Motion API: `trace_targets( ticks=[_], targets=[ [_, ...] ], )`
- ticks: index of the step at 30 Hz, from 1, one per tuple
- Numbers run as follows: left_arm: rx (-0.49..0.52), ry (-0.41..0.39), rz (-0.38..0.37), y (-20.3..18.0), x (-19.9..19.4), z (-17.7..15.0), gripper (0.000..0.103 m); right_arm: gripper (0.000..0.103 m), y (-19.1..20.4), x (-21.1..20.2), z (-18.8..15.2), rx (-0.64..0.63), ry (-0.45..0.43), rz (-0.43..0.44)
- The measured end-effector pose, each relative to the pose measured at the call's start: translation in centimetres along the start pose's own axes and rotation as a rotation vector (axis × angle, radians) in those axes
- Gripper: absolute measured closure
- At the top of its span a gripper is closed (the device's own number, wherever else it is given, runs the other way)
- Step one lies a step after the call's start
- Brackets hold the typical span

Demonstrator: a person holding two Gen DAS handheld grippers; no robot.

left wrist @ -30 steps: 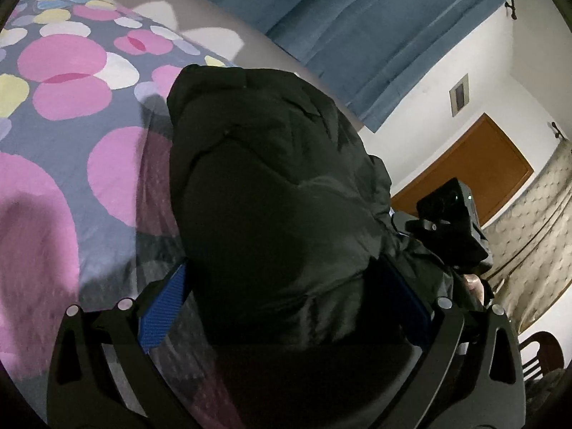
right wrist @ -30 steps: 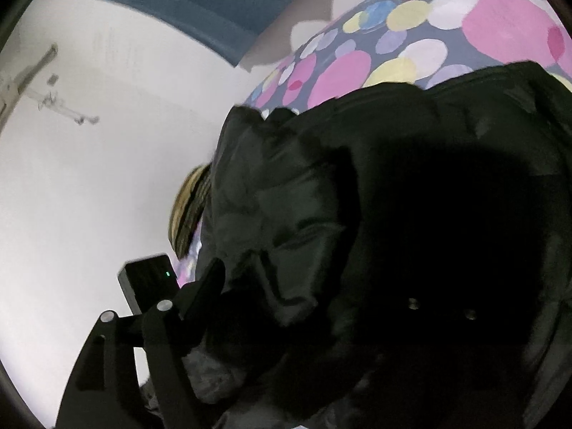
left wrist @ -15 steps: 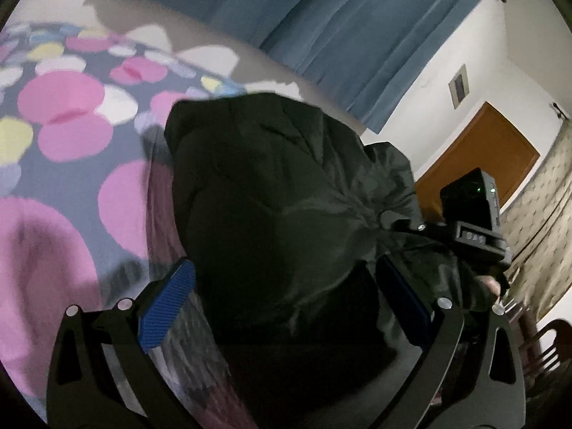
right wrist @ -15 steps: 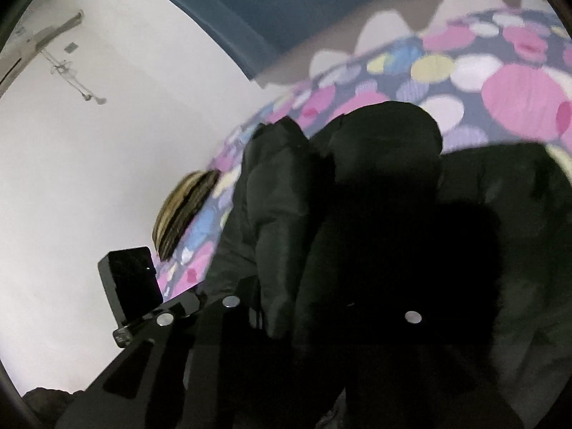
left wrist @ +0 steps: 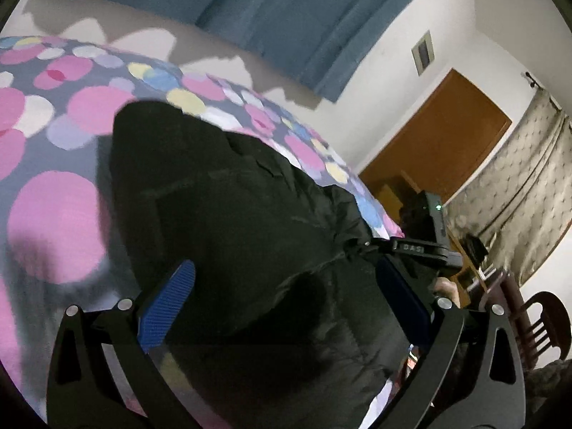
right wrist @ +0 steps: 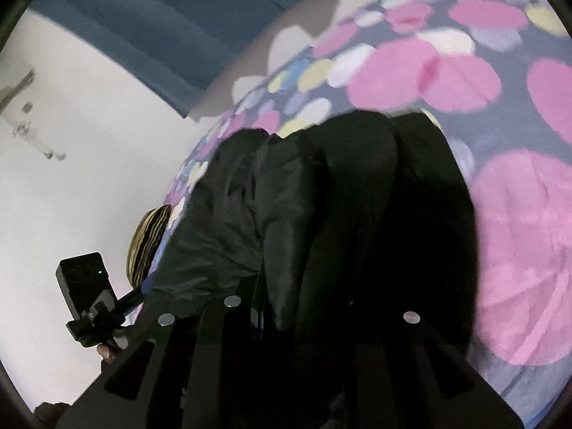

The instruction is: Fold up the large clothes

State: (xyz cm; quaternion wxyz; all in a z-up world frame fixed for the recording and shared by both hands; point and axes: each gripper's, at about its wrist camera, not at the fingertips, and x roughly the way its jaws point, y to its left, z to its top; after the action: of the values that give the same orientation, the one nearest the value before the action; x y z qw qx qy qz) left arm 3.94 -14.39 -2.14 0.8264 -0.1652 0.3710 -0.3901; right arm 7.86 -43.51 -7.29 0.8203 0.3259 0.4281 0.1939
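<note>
A black puffer jacket (left wrist: 228,214) lies bunched on a bed with a spotted pink and grey cover (left wrist: 53,214). My left gripper (left wrist: 282,304) has its blue-padded fingers (left wrist: 168,304) spread wide, with a thick fold of the jacket filling the gap between them. In the right wrist view the jacket (right wrist: 339,214) drapes over my right gripper (right wrist: 314,307) and hides its fingertips. The right gripper's body also shows in the left wrist view (left wrist: 425,246), at the jacket's right edge.
A blue curtain (left wrist: 268,10) hangs behind the bed. A wooden door (left wrist: 436,143), a patterned curtain (left wrist: 518,207) and a dark chair (left wrist: 536,325) stand to the right. A striped cushion (right wrist: 146,246) sits at the bed's left edge.
Both grippers have lowered and carried the jacket forward over the bed. The fold now lies flatter, and more of the spotted cover shows beyond it.
</note>
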Motion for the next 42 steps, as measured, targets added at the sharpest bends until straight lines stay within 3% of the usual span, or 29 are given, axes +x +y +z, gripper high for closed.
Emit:
trace_targets(
  ticks=[6, 13, 23, 30, 34, 38, 40, 42],
  targets=[
    [0.019, -0.004, 0.020, -1.0, 1.3, -0.2, 0.002, 0.085, -2.8, -0.1, -1.0, 0.047, 0.012, 0.037],
    [0.153, 0.049, 0.160, -2.9, 3.1, -0.9, 0.003, 0.085, -3.5, 0.9, -1.0, 0.076, 0.018, 0.058],
    [0.137, 0.049, 0.162, -2.7, 3.3, -1.0, 0.003, 0.084, -4.9, 1.5, -1.2, 0.144, 0.025, 0.108],
    [0.138, 0.058, 0.166, -2.6, 3.3, -0.8, 0.003, 0.073, -3.6, -0.3, -1.0, 0.120, 0.026, 0.019],
    [0.144, 0.064, 0.179, -2.7, 3.4, -0.8, 0.003, 0.065, -2.1, -2.5, -0.7, 0.063, -0.008, -0.130],
    [0.145, 0.066, 0.177, -2.7, 3.5, -0.7, 0.003, 0.064, -0.4, -5.5, -0.3, 0.022, -0.091, -0.245],
    [0.147, 0.066, 0.181, -2.7, 3.6, -0.7, 0.003, 0.064, 1.3, -6.7, -0.2, -0.023, -0.120, -0.256],
    [0.152, 0.067, 0.188, -2.8, 3.8, -0.6, 0.002, 0.054, 3.5, -7.1, -0.2, -0.084, -0.116, -0.254]
  ],
)
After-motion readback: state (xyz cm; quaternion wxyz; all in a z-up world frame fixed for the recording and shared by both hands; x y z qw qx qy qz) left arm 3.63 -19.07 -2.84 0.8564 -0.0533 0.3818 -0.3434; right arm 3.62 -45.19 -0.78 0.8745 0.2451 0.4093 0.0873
